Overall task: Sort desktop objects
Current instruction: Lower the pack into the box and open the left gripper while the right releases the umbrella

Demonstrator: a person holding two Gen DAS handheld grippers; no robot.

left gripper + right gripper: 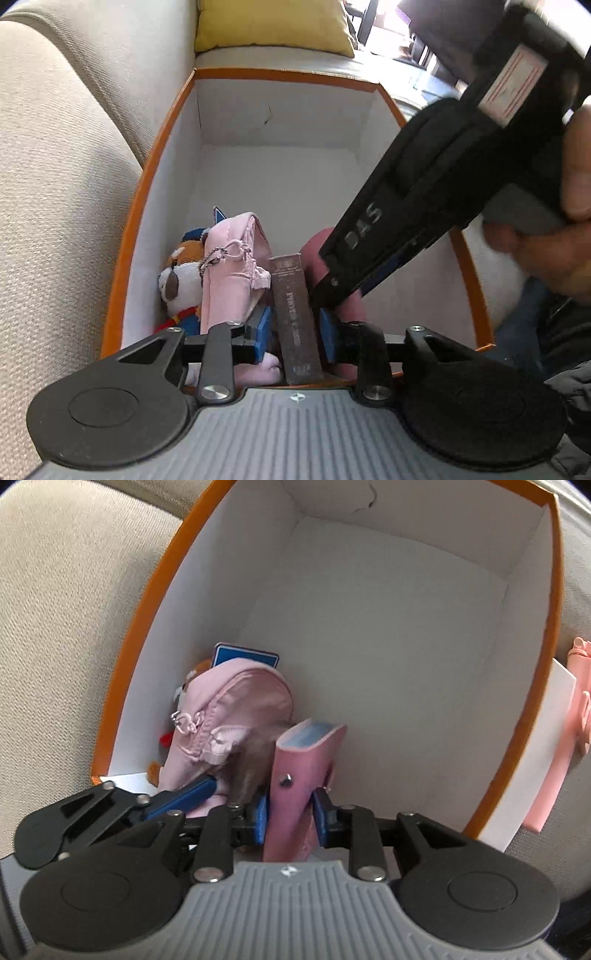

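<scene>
Two grippers are lowered into the orange-rimmed box (155,177). The left gripper (295,332) is set narrowly around a dark slim case (297,314), the right gripper (290,812) around a pink wallet (295,775); contact cannot be told. Both should be released upright, then lifted straight out. A pink pouch (232,273) and plush toy (181,280) are crowded against the box's left wall
</scene>
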